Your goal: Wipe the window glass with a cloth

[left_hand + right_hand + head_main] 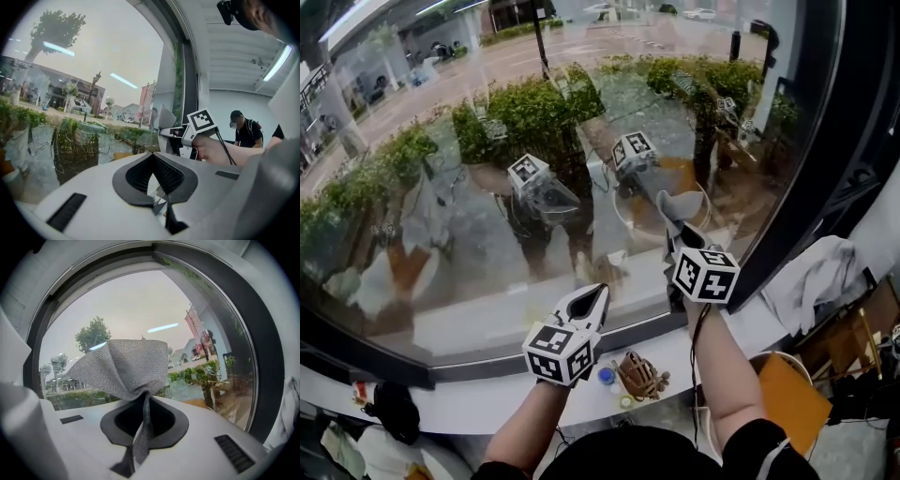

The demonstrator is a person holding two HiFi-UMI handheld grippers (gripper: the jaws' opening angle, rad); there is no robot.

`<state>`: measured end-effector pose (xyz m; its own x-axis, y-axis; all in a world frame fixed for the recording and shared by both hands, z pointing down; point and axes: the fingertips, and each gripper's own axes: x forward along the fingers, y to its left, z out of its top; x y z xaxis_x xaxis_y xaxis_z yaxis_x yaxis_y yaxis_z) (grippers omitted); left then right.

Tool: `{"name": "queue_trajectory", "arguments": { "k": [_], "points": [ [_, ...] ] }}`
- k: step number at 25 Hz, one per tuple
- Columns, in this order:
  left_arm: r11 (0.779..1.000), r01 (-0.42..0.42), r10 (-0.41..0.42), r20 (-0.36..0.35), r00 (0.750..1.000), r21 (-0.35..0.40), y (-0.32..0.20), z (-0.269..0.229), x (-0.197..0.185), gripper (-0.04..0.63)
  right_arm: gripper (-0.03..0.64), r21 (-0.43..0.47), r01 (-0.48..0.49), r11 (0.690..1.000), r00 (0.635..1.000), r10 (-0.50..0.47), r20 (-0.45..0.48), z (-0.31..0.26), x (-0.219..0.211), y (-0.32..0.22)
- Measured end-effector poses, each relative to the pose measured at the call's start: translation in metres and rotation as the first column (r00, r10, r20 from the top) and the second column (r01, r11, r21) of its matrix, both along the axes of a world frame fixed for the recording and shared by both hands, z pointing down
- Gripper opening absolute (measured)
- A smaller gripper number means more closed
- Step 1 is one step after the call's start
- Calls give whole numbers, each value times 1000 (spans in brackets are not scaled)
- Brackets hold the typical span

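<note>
My right gripper (682, 242) is up against the lower right part of the window glass (478, 197), close to the dark window frame (811, 178). In the right gripper view its jaws are pinched on a grey woven cloth (125, 367). A narrow twist of the fabric runs down between the jaws of the right gripper (142, 414), and the rest fans out wide above them in front of the window glass (136, 305). From the head view the cloth (679, 208) stands up from the gripper towards the glass. I cannot tell whether it is actually touching the pane.

My left gripper (592, 302) sits lower and further from the glass, over the white sill (478, 398) beneath it, pointing up at the pane. In the left gripper view the jaws of the left gripper (158, 185) are pressed together with nothing between them, and the window glass (70, 70) fills the area to their left.

On the sill below the glass lie a small brown woven object (639, 374) and a blue cap (606, 376) just beside it. A white rag (814, 277) is heaped on the sill at the right end of the glass, past the frame. In the left gripper view, a person (244, 131) in dark clothes stands in the room, well away from the glass.
</note>
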<state>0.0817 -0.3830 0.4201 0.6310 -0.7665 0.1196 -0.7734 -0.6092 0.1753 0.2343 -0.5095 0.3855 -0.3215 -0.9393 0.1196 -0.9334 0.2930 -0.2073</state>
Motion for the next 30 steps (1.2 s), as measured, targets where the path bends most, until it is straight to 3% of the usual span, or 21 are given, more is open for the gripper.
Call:
{"name": "queue_trajectory", "arguments": {
  "k": [6, 24, 30],
  "points": [
    [1000, 21, -21, 2, 1000, -3, 4, 6, 2, -2, 40, 1, 7, 1000, 1000, -7, 4, 6, 7, 0],
    [1000, 11, -11, 26, 1000, -3, 51, 15, 6, -2, 40, 35, -12, 999, 1000, 12, -11, 22, 14, 68],
    [1000, -16, 15, 17, 1000, 18, 75, -2, -35, -2, 38, 65, -40, 997, 999, 40, -8, -5, -21, 98]
  ]
}}
